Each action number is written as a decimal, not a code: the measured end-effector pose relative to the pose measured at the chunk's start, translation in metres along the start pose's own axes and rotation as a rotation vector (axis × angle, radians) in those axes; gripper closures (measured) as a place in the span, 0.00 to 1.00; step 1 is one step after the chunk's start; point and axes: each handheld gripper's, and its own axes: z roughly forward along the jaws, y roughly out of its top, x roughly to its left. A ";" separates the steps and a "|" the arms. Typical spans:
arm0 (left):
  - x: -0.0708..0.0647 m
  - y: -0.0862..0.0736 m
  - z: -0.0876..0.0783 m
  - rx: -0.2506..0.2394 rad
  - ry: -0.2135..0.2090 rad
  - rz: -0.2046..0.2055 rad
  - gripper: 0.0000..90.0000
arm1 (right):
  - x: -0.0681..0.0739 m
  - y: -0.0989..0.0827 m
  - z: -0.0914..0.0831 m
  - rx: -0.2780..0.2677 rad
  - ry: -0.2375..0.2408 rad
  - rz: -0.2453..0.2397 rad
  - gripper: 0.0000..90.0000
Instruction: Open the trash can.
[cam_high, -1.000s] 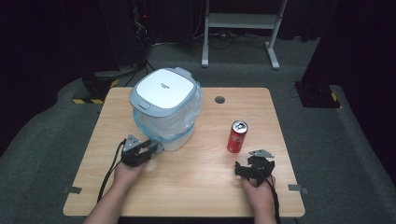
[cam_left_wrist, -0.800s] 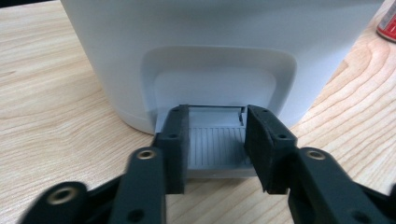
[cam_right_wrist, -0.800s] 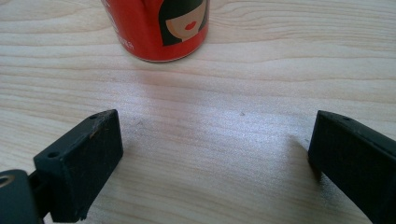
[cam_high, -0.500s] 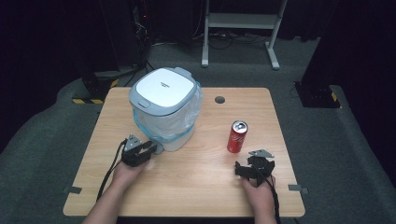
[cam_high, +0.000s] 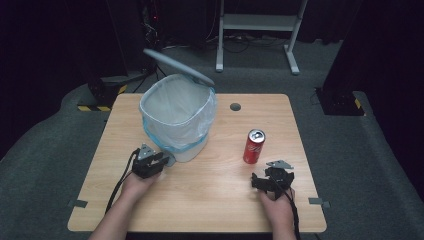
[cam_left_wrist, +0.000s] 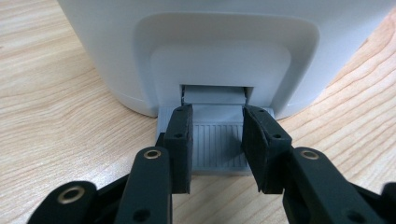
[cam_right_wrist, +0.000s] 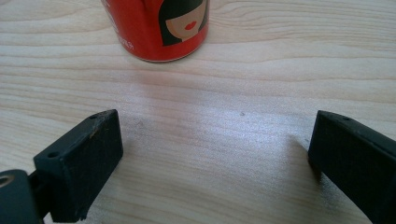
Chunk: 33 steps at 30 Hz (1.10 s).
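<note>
A white pedal bin with a clear liner stands at the table's left-centre, its lid tilted up and open. My left gripper sits at the bin's front foot. In the left gripper view its jaws lie on top of the grey ribbed pedal, a narrow gap between them; they have just been closing, with nothing gripped between them. A red soda can stands upright at the right. My right gripper rests just in front of it, wide open, the can a short way beyond its fingertips.
The wooden table has a cable hole near its far edge. Tape marks sit at the front corners. Dark floor, a white stand and black equipment lie beyond the table.
The bin's lid, flat and closed in both earlier frames, now stands tilted up and open. Neither hand has moved across the table.
</note>
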 end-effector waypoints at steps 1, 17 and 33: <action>0.000 0.000 0.000 0.000 0.000 0.000 0.71 | 0.000 0.000 0.000 0.000 0.000 0.000 0.03; 0.000 0.000 0.000 0.006 0.000 0.008 0.71 | 0.000 0.001 0.001 0.003 0.001 -0.005 0.02; 0.000 0.000 0.001 0.004 0.001 0.000 0.71 | -0.001 0.004 -0.019 -0.071 0.026 0.000 0.03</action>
